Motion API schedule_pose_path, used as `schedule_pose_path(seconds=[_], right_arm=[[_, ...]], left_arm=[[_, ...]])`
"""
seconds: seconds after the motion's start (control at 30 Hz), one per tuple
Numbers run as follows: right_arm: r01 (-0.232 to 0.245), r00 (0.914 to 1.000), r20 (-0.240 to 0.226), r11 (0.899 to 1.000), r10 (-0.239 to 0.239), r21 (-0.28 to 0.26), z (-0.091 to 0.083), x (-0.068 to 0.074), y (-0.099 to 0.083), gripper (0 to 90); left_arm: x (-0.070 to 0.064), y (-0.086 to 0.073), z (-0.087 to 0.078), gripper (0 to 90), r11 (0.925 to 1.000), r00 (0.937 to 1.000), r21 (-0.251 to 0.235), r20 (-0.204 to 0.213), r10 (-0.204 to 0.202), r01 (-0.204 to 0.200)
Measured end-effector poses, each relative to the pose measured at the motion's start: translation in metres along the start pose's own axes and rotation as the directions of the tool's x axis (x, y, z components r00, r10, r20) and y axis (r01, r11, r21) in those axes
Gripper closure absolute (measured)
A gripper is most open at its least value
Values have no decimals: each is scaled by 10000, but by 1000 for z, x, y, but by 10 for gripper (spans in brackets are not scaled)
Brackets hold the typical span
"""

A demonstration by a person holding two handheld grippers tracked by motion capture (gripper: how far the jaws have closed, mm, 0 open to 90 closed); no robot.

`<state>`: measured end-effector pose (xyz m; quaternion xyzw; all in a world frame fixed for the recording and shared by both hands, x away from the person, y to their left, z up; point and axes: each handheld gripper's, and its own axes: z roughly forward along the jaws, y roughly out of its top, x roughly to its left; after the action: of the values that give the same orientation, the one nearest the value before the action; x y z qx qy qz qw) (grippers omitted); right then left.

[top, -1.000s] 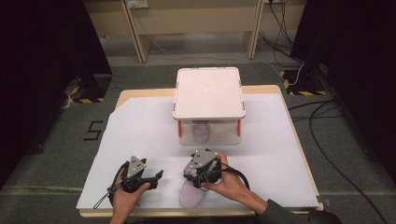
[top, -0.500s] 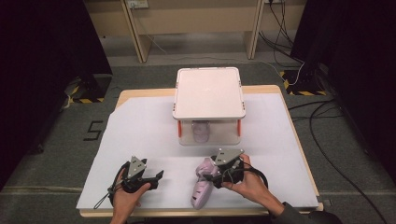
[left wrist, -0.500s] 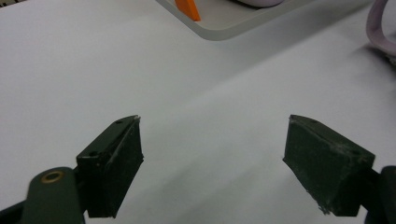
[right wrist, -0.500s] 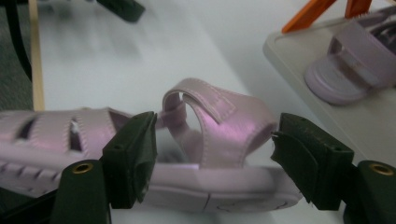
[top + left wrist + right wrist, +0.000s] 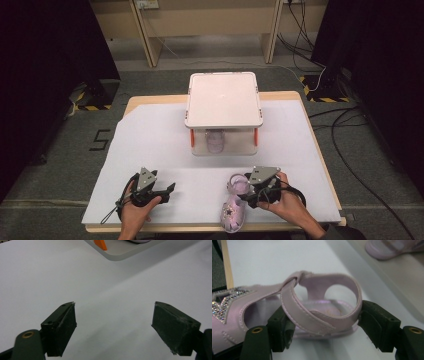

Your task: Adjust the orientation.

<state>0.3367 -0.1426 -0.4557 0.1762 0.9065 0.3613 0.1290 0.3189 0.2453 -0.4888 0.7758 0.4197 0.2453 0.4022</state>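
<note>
So the right gripper (image 5: 322,325) has its jaws closed around the heel strap of a little lilac sandal (image 5: 234,207), one pad on each side of the strap; the sparkly toe end sticks out to its left and back toward the person; the left gripper (image 5: 113,327) sits spread wide with just white table cover (image 5: 150,145) between its jaws; ahead of both sits a clear lidded box (image 5: 223,112) with a second sandal (image 5: 392,247) inside.
</note>
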Motion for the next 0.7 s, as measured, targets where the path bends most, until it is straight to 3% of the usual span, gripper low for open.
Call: schedule_pose_path(seconds=[0.2, 0.3, 0.37, 0.4, 0.47, 0.6, 0.7], right_arm=[[84, 9997, -213, 9994, -77, 337, -11, 0, -12, 281], [-129, 9991, -403, 9999, 125, -96, -21, 1, -14, 290], [-99, 9997, -221, 9980, 85, -630, -31, 2, -12, 300], [-99, 9997, -221, 9980, 85, -630, -31, 2, -12, 300], [-221, 9986, -493, 9938, 168, -1091, -34, 5, -11, 322], [-180, 9965, -832, 9931, 83, -1158, -27, 8, -10, 345], [-522, 9908, -1299, 9938, 392, -979, -17, 7, -10, 367]], left_arm=[[0, 0, 1, 186, 10000, 10000, -29, 4, -33, 33], [0, 0, 1, 186, 10000, 10000, 19, -3, 1, -1], [0, 0, 1, 186, 10000, 10000, 25, 4, 8, -8], [0, 0, 1, 186, 10000, 10000, 25, 4, 8, -8], [-1, -1, 2, 186, 10000, 10000, 37, -4, -13, 13], [-1, 0, 2, 186, 10000, 10000, 55, 5, -6, 6], [-1, 0, 2, 185, 10000, 10000, 65, -1, 7, -7]])
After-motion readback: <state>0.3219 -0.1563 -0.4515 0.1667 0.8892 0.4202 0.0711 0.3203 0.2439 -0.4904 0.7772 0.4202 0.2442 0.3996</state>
